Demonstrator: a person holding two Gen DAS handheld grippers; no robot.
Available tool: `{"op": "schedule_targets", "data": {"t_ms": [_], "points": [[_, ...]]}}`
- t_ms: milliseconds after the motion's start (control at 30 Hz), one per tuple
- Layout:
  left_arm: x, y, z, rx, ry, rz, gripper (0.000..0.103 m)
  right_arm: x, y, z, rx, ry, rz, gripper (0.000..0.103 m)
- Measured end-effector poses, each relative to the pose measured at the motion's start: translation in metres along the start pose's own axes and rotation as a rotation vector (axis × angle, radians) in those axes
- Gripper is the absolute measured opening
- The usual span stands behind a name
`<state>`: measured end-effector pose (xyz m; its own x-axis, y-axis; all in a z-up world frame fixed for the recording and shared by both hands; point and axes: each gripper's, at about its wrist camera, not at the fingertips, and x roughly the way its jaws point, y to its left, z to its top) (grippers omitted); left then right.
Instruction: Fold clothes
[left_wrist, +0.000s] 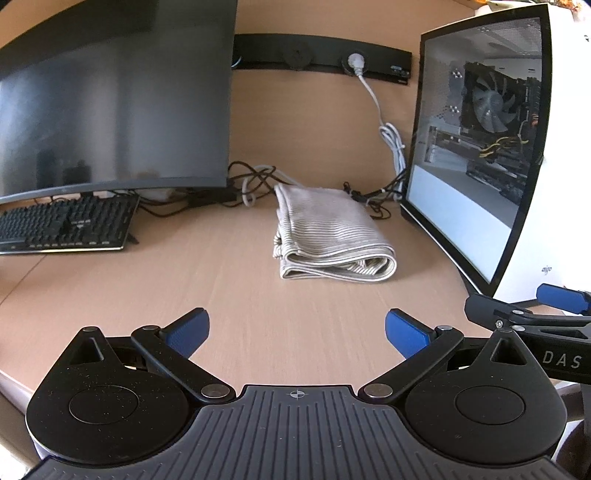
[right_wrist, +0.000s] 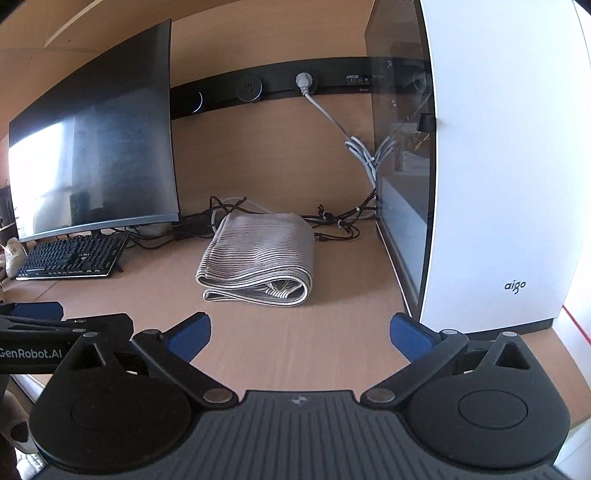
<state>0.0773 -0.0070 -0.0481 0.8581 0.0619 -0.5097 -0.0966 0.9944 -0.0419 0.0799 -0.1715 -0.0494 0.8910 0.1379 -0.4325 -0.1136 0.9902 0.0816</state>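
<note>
Here both tools sit low over the near edge of the tabletop, side by side. Left tool: blue pads wide apart, nothing between them. Right tool: same, pads spread, empty. In the left wrist view we see the right tool's tip at the far right edge; in the right wrist view the left tool's body shows at the lower left. Neither touches the cloth.

The cloth, striped grey and white, lies ahead of both tools toward the back of the tabletop, well apart from the pads. It is already a compact stack of several layers, with the folded edges facing us and a loose inner roll visible at the near right corner. We judge the folding largely done: the bundle is squared and lies flat. What may be left is tidying that inner roll or one more fold, but we cannot tell whether either is wanted.

Around it: monitor at left with keyboard under it, well clear of the cloth. PC case with glass side stands just beside the cloth on the right. Cables tangle behind the cloth, near or touching its far edge; we cannot tell which. A white cord hangs from the wall socket strip.

Obstacles, in our judgement: the case limits right-side approach, and cables could snag on a far-edge grasp.
</note>
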Motion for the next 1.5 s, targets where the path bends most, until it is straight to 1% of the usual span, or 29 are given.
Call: {"op": "schedule_targets", "data": {"t_ms": [367,1000,1500], "points": [[-0.003,0.000,-0.002,-0.001,0.004,-0.007,0.103,-0.003,0.001,0.000,-0.009,-0.003,-0.013,0.103],[-0.005,0.013,0.001,-0.026,0.014,-0.015,0.103,0.001,0.016,0.003,-0.031,0.000,-0.011,0.103],[-0.002,0.013,-0.001,-0.033,0.023,-0.002,0.103,0.006,0.015,0.003,-0.027,0.007,-0.005,0.103]]}}
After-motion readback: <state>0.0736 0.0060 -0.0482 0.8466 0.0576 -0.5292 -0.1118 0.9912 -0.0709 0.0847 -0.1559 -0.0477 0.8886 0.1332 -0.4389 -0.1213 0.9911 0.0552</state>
